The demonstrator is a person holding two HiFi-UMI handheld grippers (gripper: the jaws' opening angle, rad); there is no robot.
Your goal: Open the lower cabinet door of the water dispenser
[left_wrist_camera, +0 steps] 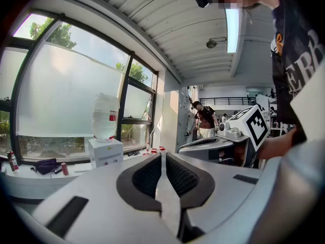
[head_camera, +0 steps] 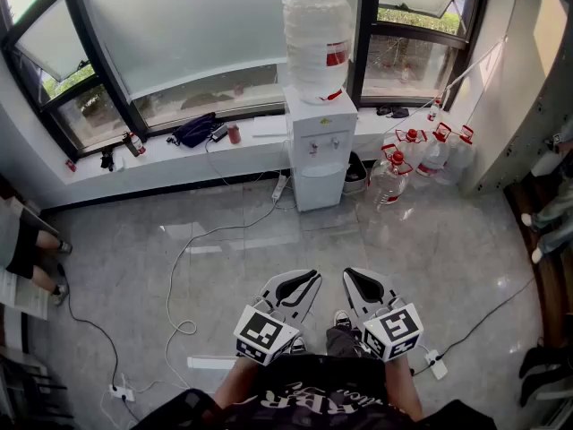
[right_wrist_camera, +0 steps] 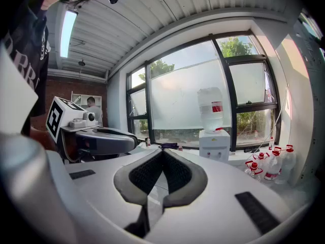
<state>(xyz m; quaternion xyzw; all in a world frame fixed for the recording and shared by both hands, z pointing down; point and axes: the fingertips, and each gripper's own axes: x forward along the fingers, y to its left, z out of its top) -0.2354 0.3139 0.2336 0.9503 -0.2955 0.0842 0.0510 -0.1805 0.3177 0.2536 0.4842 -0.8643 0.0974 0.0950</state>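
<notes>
A white water dispenser (head_camera: pixel 320 137) stands against the window wall with a large bottle (head_camera: pixel 316 43) on top. Its lower cabinet door (head_camera: pixel 320 186) is closed. Both grippers are far from it, held side by side low in the head view in front of the person's body. The left gripper (head_camera: pixel 310 277) and the right gripper (head_camera: pixel 350 275) are both shut with nothing between the pads. In the left gripper view the left gripper (left_wrist_camera: pixel 162 155) points toward the distant dispenser (left_wrist_camera: pixel 105 151). The right gripper (right_wrist_camera: pixel 162 150) has the dispenser (right_wrist_camera: pixel 214 144) ahead and to its right.
Several red-capped water jugs (head_camera: pixel 421 155) stand on the floor right of the dispenser, and a dark bucket (head_camera: pixel 355 173) sits beside it. Cables (head_camera: pixel 192 258) and a power strip (head_camera: pixel 212 363) lie on the tiled floor. A seated person (head_camera: pixel 27 249) is at the left, and other people's feet (head_camera: pixel 548 218) at the right.
</notes>
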